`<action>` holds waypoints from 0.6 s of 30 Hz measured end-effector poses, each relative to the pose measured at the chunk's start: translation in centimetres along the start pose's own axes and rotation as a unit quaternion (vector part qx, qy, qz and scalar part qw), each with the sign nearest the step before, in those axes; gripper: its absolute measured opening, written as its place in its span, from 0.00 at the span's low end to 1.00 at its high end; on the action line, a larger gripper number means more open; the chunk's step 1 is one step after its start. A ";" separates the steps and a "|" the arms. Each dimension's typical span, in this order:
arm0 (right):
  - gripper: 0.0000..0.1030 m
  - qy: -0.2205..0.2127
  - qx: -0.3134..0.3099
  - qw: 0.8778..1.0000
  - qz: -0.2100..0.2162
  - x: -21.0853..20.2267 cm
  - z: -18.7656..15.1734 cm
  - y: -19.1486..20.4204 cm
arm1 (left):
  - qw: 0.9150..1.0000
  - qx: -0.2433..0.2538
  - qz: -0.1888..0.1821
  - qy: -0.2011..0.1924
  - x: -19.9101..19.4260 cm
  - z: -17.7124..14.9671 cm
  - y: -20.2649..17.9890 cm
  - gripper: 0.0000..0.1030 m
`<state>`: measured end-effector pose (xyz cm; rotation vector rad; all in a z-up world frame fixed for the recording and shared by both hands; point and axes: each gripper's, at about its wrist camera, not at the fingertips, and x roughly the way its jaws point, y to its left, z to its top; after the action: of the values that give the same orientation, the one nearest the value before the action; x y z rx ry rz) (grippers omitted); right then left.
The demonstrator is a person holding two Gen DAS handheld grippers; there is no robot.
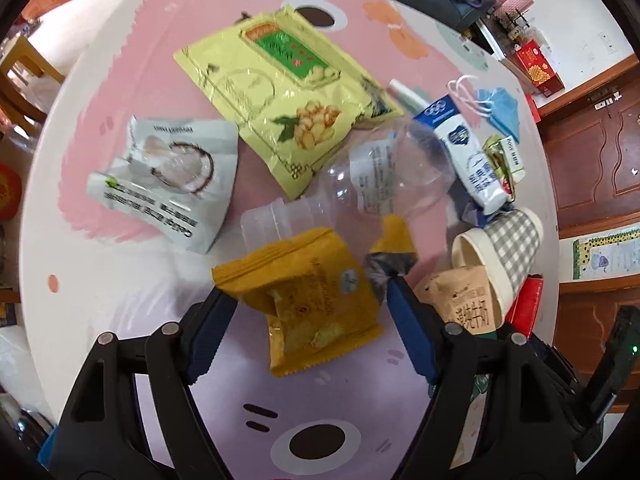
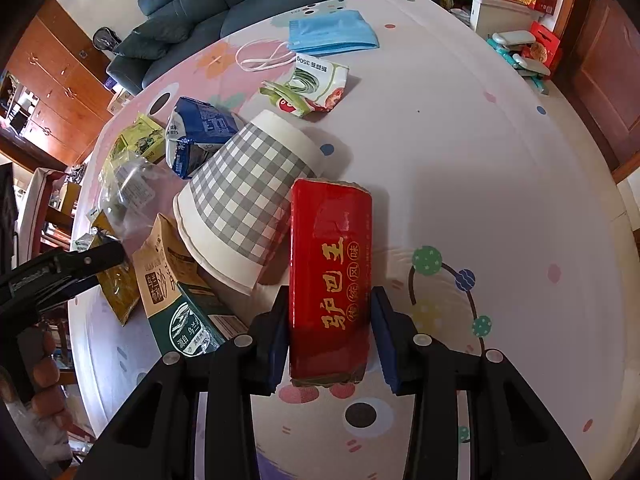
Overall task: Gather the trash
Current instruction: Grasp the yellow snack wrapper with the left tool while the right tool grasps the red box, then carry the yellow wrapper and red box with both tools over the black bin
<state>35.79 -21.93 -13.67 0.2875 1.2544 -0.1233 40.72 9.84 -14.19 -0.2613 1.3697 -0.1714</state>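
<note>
The left tongs (image 1: pixel 308 312) stand wide open astride a mustard-yellow snack wrapper (image 1: pixel 304 300) that lies flat on the worktop (image 1: pixel 100 288), its blue fingers (image 1: pixel 208 336) clear of the wrapper's edges on either side. The right tongs (image 2: pixel 330 332) are also open, though only just wider than a red packet (image 2: pixel 331 280) lying lengthwise between them; the left pad looks to be touching or almost touching the packet's edge, while a slim gap shows on the right. Both pieces of trash therefore rest on the worktop, bracketed and not yet gripped. To close well on the yellow wrapper, the left tongs would probably need to be low enough for the pads to catch its crinkled body instead of sliding over the thin foil, and to pinch across the narrow width near the middle so it does not fold away. A clear plastic bottle (image 1: pixel 360 188) lies just beyond the wrapper's far end, so a short, straight closure seems wise to avoid dragging it. For the red packet, the grasp looks well centred; squeezing evenly should hold it, but a checked paper cup (image 2: pixel 244 204) leans against its far left side and a brown-and-green carton (image 2: pixel 176 292) sits near, so lifting straight up would likely disturb them least.
</note>
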 end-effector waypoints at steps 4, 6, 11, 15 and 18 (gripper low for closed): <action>0.35 0.001 0.001 1.000 -0.001 -0.1 0.0 0.1 | 1.000 0.015 0.005 -0.007 0.3 -0.1 -0.6 0.40; 0.35 0.001 0.003 1.000 0.001 -0.2 -0.1 0.1 | 1.000 0.013 0.000 -0.005 0.2 -0.2 -0.7 0.23; 0.34 -0.003 -0.009 1.000 -0.001 -0.9 -0.3 0.7 | 1.000 0.021 0.000 -0.015 -1.1 -1.4 -0.5 0.18; 0.34 -0.011 -0.012 1.000 0.004 -2.2 -0.8 1.1 | 0.999 0.039 0.003 -0.023 -2.9 -2.7 -0.7 0.17; 0.34 -0.018 -0.017 1.000 0.007 -3.6 -1.3 1.2 | 0.999 0.044 -0.003 -0.030 -4.6 -3.9 -0.8 0.17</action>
<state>33.76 -20.61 -10.44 0.2640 1.2167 -0.0946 36.03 10.00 -10.34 -0.1947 1.2987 -0.2269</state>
